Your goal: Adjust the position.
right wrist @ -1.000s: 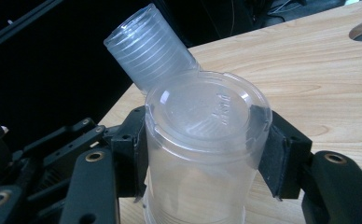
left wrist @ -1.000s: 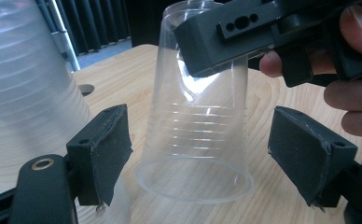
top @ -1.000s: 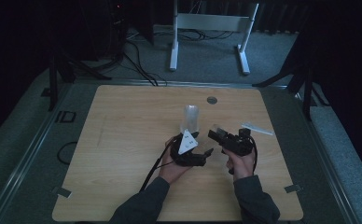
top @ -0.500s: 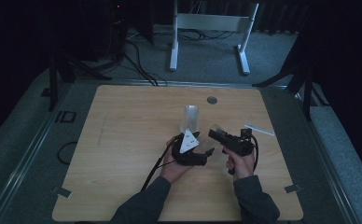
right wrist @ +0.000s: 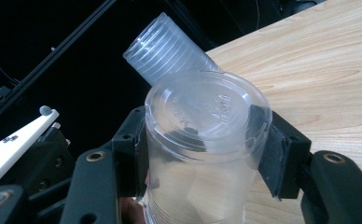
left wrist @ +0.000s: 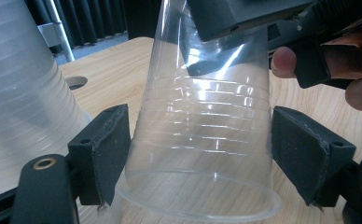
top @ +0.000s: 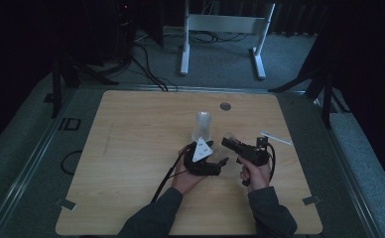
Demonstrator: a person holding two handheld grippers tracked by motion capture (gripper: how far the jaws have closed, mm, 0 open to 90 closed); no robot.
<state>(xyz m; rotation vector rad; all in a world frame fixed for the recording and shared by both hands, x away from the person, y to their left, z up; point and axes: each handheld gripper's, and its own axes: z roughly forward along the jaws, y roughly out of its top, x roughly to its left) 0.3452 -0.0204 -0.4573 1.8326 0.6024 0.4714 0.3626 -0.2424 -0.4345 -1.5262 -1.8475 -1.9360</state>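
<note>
Your right tongs [right wrist: 202,149] clamp an empty clear plastic cup [right wrist: 202,154]; your left tongs [left wrist: 198,154], closing, straddle its rim without touching. From above, a cup stack [top: 202,126] stands on the counter [top: 131,148].

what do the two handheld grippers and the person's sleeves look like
Both are black. The left gripper carries a white three-cornered plate and trails a black cable. Its square foam-like pads are bolted on. The right gripper is pistol-shaped. The sleeves are dark grey.

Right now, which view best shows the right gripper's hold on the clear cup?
Right gripper view: both pads clamp the clear cup near its closed base. Left gripper view shows its rim end between the left gripper jaws, pads apart. High view shows the right gripper small and blurred.
</note>
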